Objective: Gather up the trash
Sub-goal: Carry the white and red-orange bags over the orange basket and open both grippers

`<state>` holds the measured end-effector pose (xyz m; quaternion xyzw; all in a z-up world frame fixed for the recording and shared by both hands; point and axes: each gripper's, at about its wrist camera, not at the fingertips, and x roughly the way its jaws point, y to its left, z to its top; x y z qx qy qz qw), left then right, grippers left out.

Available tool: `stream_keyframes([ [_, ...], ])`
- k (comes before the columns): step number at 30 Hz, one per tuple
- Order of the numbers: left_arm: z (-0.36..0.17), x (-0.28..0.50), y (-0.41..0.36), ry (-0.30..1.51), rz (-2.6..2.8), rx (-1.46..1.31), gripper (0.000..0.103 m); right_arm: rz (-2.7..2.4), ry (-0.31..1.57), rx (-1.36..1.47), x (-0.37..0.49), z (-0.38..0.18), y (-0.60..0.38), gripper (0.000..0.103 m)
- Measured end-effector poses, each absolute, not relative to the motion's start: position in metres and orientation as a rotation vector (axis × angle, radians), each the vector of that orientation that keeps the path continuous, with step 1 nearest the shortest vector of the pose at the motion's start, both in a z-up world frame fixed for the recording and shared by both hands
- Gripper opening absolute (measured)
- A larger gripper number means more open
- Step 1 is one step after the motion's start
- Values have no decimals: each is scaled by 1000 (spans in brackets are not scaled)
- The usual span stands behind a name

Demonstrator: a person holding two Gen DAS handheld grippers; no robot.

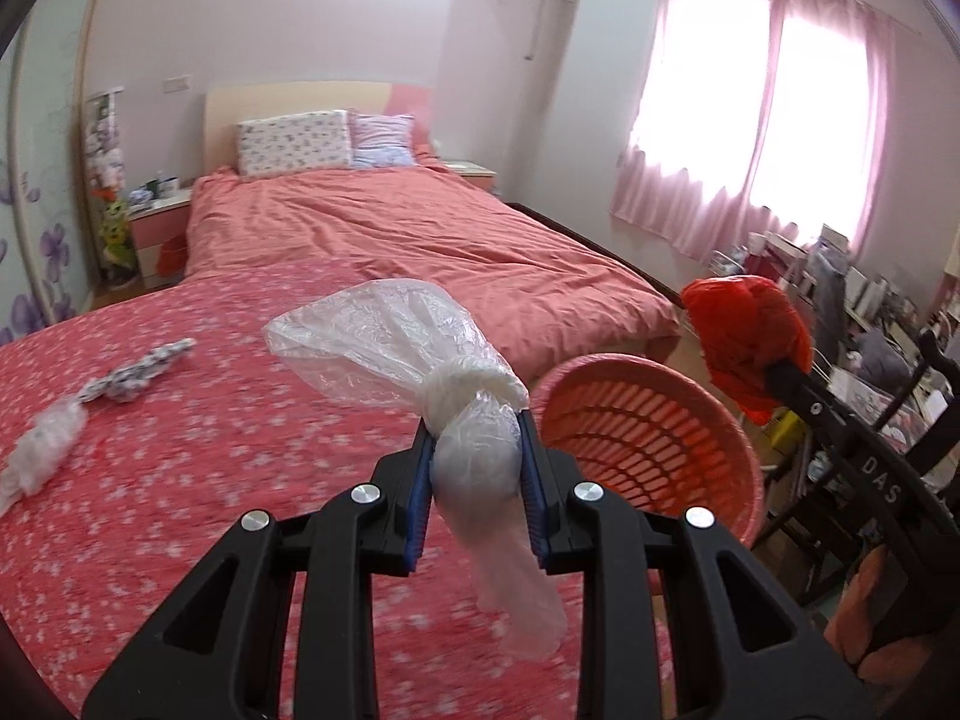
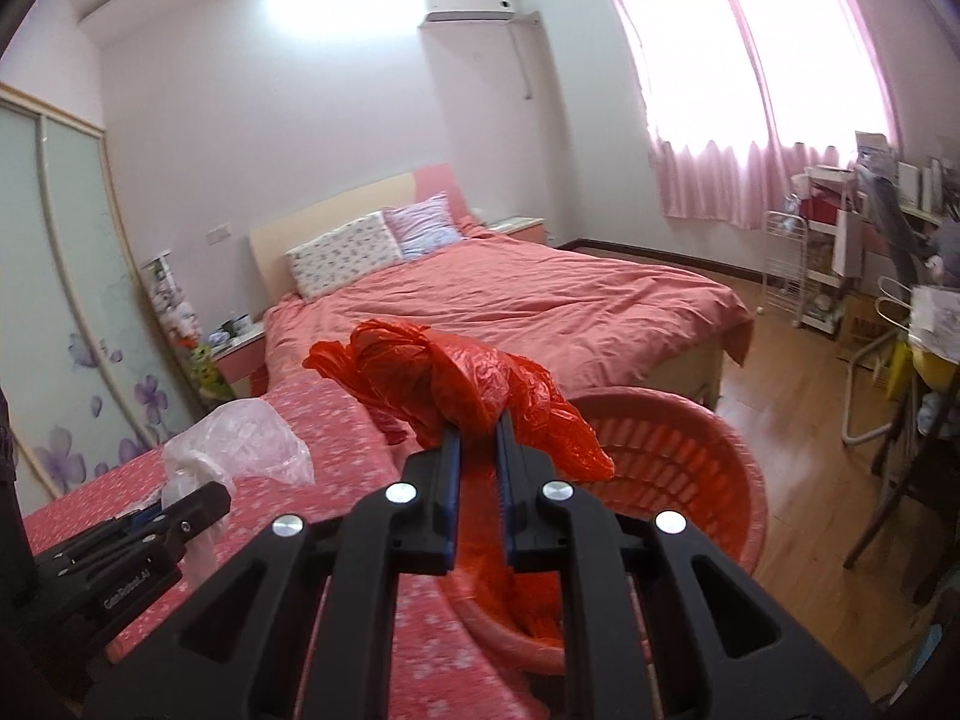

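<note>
A knotted clear plastic bag [image 1: 396, 336] is pinched in my left gripper [image 1: 477, 420], shut on its bunched end above the flowered pink cover [image 1: 180, 480]. The right gripper [image 2: 478, 423] is shut on a crumpled red plastic bag [image 2: 432, 372], held above the near rim of the pink slatted basket [image 2: 678, 462]. In the left wrist view the basket [image 1: 648, 444] stands just right of my left fingers, with the red bag [image 1: 747, 330] and right gripper beyond it. The clear bag [image 2: 240, 438] and the left gripper's side show at left in the right wrist view.
More trash lies on the flowered cover at left: a patterned twisted piece [image 1: 141, 372] and a crumpled clear wrapper [image 1: 42, 444]. Behind is a bed with an orange duvet [image 1: 420, 240]. A cluttered desk and chair [image 2: 900, 360] stand at right on wooden floor.
</note>
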<state>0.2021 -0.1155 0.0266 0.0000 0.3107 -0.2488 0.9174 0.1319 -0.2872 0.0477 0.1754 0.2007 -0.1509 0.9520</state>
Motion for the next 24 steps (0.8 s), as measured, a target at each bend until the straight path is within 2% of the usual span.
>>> stream_keyframes([
  [11, 12, 205, -179, 664, -639, 42, 27, -394, 435, 393, 135, 19, -327, 12],
  [24, -5, 209, -219, 714, -725, 40, 27, -434, 455, 464, 140, -3, -367, 12],
])
